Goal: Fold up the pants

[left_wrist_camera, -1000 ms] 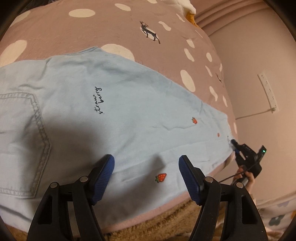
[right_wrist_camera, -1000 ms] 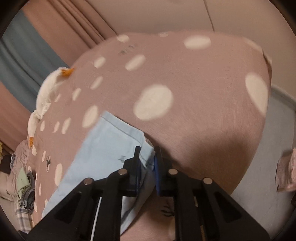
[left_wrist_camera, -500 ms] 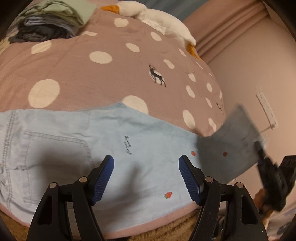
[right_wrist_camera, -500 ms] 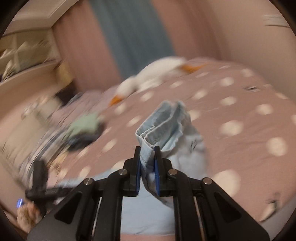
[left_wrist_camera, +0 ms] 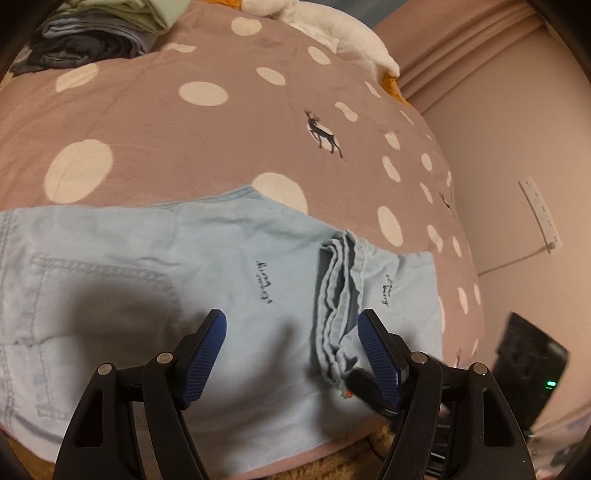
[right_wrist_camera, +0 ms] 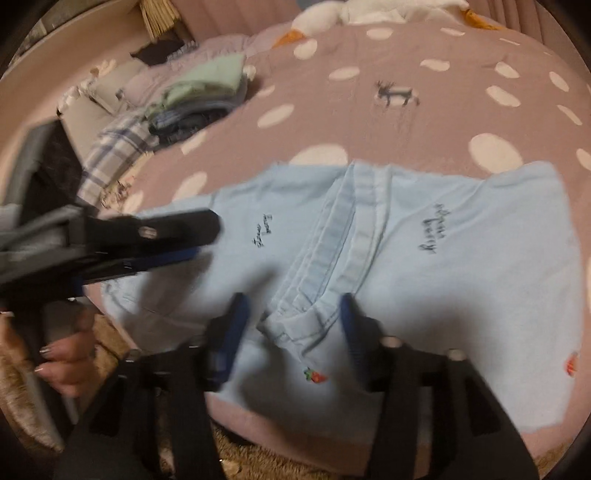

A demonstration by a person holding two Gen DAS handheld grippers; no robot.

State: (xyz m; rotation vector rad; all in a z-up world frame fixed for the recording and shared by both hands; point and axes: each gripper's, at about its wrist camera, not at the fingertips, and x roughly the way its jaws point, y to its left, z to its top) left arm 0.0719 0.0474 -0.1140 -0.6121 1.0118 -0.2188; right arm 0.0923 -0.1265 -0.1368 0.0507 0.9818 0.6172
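Light blue pants (left_wrist_camera: 229, 280) with small strawberry prints lie on the pink polka-dot bedspread (left_wrist_camera: 166, 122), near its front edge. The leg ends are folded back, and the stacked hems (left_wrist_camera: 336, 295) lie on the thigh part. My left gripper (left_wrist_camera: 291, 354) is open and empty, just above the pants. My right gripper (right_wrist_camera: 291, 325) is open, its jaws on either side of the hems (right_wrist_camera: 332, 251), no longer gripping them. The left gripper (right_wrist_camera: 155, 243) also shows at the left of the right wrist view.
A stack of folded clothes (left_wrist_camera: 99, 33) lies at the back left of the bed, also in the right wrist view (right_wrist_camera: 199, 92). A white plush goose (left_wrist_camera: 332, 33) lies at the back. A wall with a power strip (left_wrist_camera: 541, 218) is on the right. A brown rug (right_wrist_camera: 258, 461) is below the bed edge.
My right gripper carried the leg ends up and over onto the thigh part, then opened and let them go. The left gripper stayed open above the pants.
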